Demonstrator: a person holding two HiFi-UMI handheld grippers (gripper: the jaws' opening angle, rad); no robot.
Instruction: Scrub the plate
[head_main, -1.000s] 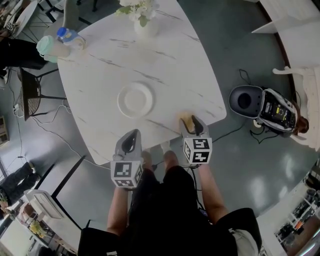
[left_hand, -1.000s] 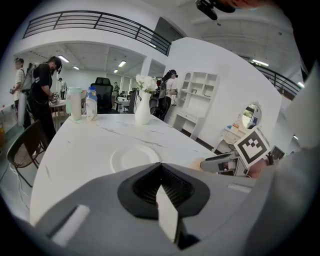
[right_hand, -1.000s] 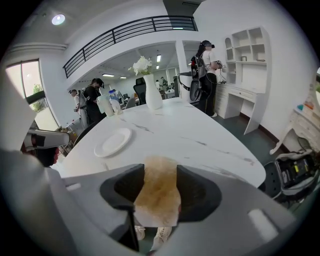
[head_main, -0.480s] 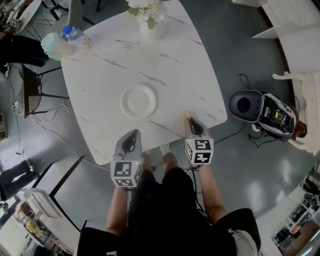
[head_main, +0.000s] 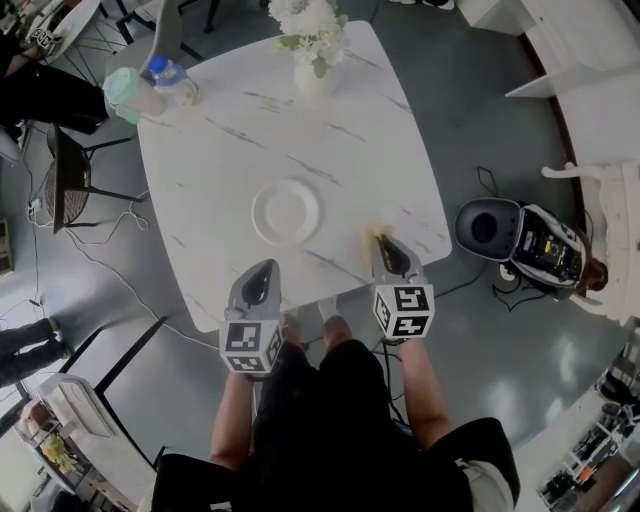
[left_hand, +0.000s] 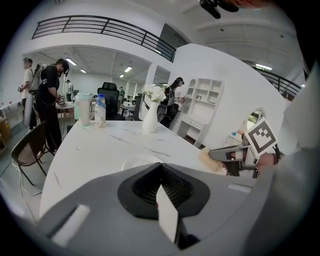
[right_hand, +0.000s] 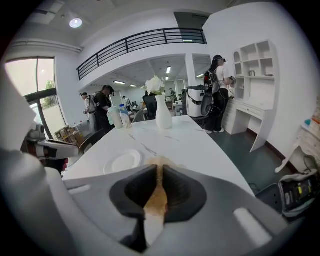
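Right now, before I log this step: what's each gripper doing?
Left gripper: shut, nothing between its jaws.
Right gripper: jaws have just closed, shut on the tan sponge.

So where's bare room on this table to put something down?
Bare: the wide stretch between the plate and the vase, and the right side of the table. Crowded: the far left corner with cup and bottle, and the near right corner, where the right tool has just closed on a sponge.
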